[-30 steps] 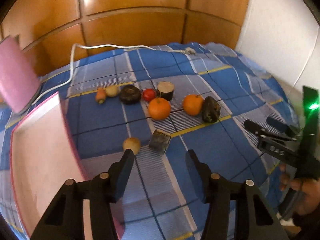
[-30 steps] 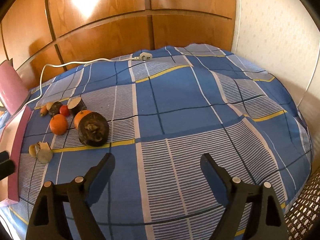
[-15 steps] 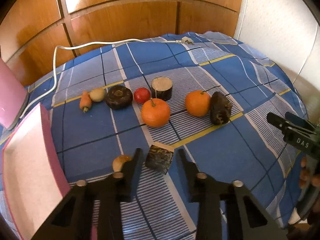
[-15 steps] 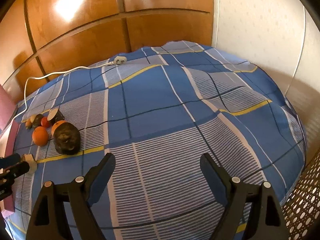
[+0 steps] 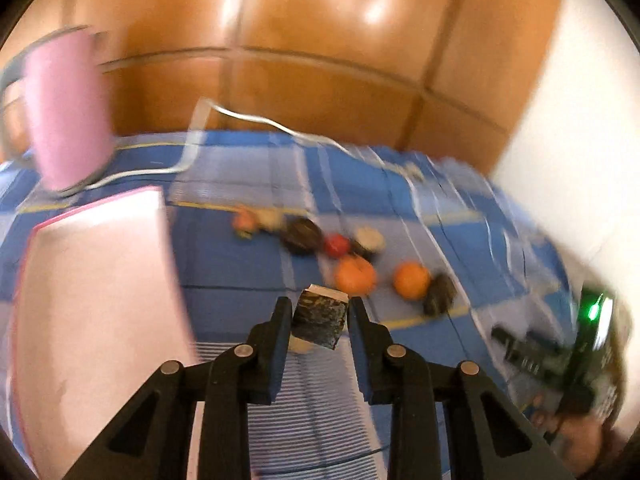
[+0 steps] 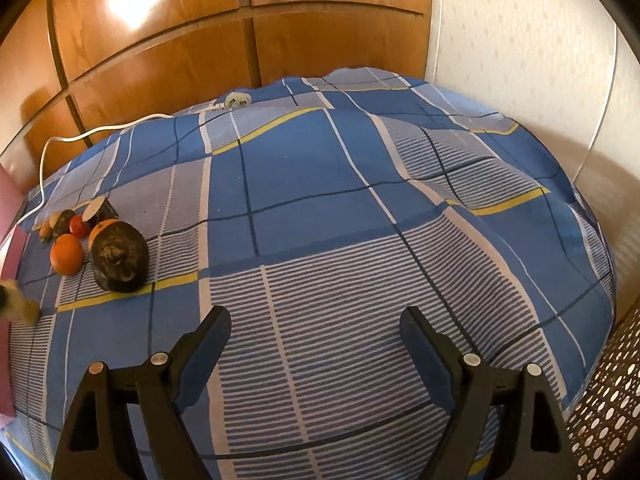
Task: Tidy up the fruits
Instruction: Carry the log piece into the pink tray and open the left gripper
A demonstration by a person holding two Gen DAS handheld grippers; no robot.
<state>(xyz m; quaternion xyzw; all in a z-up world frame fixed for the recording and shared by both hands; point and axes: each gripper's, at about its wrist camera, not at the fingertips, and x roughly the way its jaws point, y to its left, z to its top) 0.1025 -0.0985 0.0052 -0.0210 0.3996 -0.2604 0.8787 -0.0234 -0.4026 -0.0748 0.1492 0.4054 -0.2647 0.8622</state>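
Note:
My left gripper [image 5: 319, 312] is shut on a dark-skinned fruit chunk [image 5: 320, 318] with a pale cut face, held above the blue checked bedspread [image 5: 240, 272]. Beyond it lie two oranges [image 5: 355, 275], a small red fruit [image 5: 337, 245], dark fruits [image 5: 302, 234] and a carrot-like piece [image 5: 244, 222], all blurred. The open pink box [image 5: 96, 304] is to the left. In the right wrist view my right gripper [image 6: 316, 330] stands open over bare bedspread [image 6: 360, 240], with a dark round fruit [image 6: 119, 258] and an orange [image 6: 67, 254] off to its left.
A white cable [image 6: 120, 126] with a plug [image 6: 238, 100] runs along the bed's far edge by the wooden wardrobe [image 6: 160, 40]. The pink box lid [image 5: 66, 108] stands at the back left. The right gripper's body [image 5: 560, 352] shows at the left view's right edge.
My left gripper closed on the dark fruit chunk and lifted it off the bedspread, swinging left toward the pink box. The right gripper stayed open and hardly moved.

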